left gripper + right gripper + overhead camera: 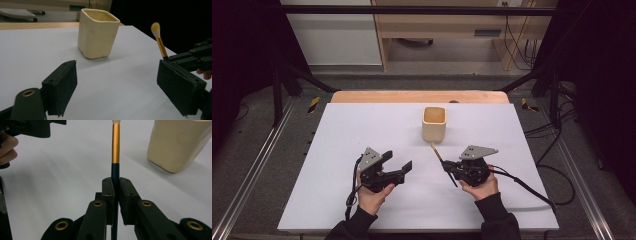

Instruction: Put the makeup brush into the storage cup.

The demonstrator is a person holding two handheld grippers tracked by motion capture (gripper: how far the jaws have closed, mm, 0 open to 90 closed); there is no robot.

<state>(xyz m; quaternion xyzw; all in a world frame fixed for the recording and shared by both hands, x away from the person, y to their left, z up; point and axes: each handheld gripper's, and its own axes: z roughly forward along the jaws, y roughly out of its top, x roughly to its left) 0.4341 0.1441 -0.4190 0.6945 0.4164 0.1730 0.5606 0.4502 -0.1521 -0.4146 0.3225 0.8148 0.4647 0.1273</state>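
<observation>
The right gripper (447, 165) is clenched on a slim makeup brush (440, 158) — in the right gripper view its two flat black pads (125, 195) press on the dark lower part of the handle (115, 173) from either side, with the handle running straight up between them. Above the pads the handle changes from matte dark to a smooth, shiny gold-orange metal sleeve (115, 143), and past that a pale tuft begins at the top edge. From the left gripper view the same brush (159, 43) stands tilted, its soft cream bristles (155, 27) fluffed into a rounded tip, clear of the table surface.

Just ahead of the right gripper and a little off to one side sits a cream ceramic cup (434, 123) — squarish with rounded corners, a thick smooth rim and a glossy, slightly uneven wall (177, 142). It stands upright on the white table sheet (337, 130), near the brush tip but apart from it.

The left gripper (399, 165) is released: its jaws stand wide apart with nothing between them, the blocky pads (62, 87) showing a dull, rubbery black face. The cup (97, 32) lies ahead of it, between the lines of its two jaws, well beyond their tips. A hand (373, 196) grips its body from below; another hand (482, 189) holds the right gripper.
</observation>
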